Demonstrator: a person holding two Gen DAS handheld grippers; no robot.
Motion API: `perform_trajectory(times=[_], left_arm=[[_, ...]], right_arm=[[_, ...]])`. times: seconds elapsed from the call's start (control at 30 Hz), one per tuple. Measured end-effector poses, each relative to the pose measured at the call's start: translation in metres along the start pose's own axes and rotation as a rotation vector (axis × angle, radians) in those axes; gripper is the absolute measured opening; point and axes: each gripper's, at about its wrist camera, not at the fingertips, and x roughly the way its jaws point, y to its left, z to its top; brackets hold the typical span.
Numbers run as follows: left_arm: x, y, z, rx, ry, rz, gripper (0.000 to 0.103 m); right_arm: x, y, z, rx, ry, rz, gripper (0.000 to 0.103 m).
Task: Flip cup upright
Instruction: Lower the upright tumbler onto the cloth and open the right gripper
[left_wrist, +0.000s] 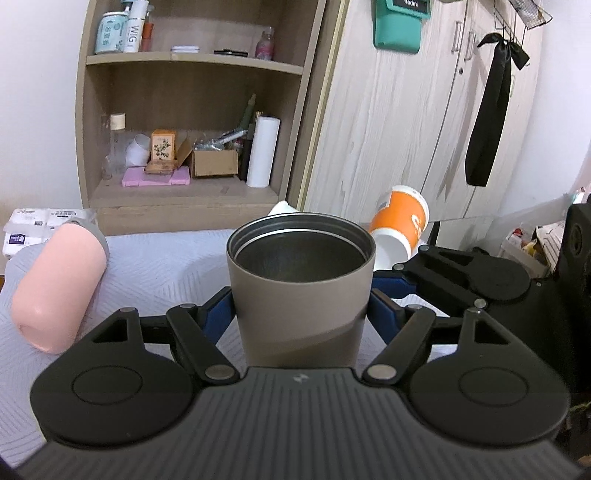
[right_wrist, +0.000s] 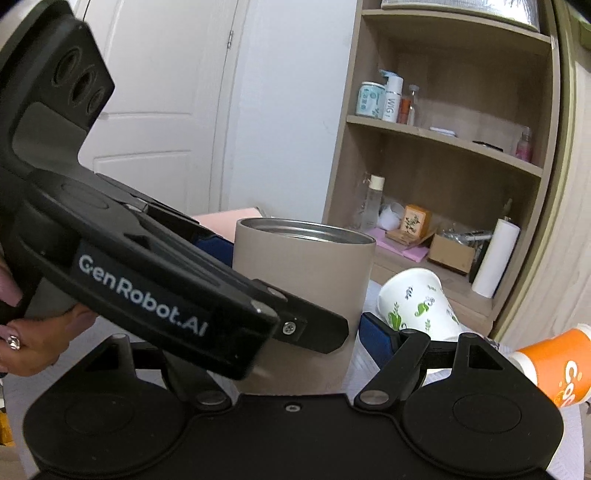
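Tumbler (left_wrist: 301, 280) upright, left tongs (left_wrist: 301, 314) clamped on it, right tongs (right_wrist: 295, 332) spread beside it.

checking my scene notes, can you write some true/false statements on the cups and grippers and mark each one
1. The tan cup stands upright, mouth up. True.
2. The left gripper is shut on the tan cup. True.
3. The pink cup stands upright. False: it lies on its side.
4. The orange cup stands upright. False: it is tipped over.
5. The floral cup lies tipped beside the tan cup. True.
6. The right gripper grips the orange cup. False: its fingers flank the tan cup; whether they touch it is unclear.
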Motion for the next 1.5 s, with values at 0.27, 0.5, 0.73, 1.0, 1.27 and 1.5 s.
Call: perform_trajectory(times=[0.27, 0.5, 0.73, 1.0, 1.27, 1.5], left_arm=[[0.008, -0.007, -0.003, 0.035, 0.008, 0.003, 0.076], [0.007, -0.012, -0.006, 0.055, 0.003, -0.006, 0.076], [0.006, -0.016, -0.010, 0.070, -0.003, -0.012, 0.076], [0.007, -0.020, -0.010, 0.056, 0.002, -0.023, 0.078], [0.005, -0.023, -0.012, 0.043, 0.001, -0.007, 0.078], [-0.004, -0.020, -0.015, -0.012, 0.008, -0.009, 0.081]], right_arm=[[0.001, -0.003, -0.007, 0.004, 0.005, -0.017, 0.082], [-0.003, 0.004, -0.009, -0.045, 0.010, -0.062, 0.082], [-0.007, 0.003, -0.013, -0.042, -0.004, -0.070, 0.082], [-0.007, -0.006, -0.014, 0.014, 0.009, -0.051, 0.082], [-0.008, -0.005, -0.014, 0.041, 0.023, -0.043, 0.083], [-0.009, -0.012, -0.021, 0.120, 0.029, -0.027, 0.087]])
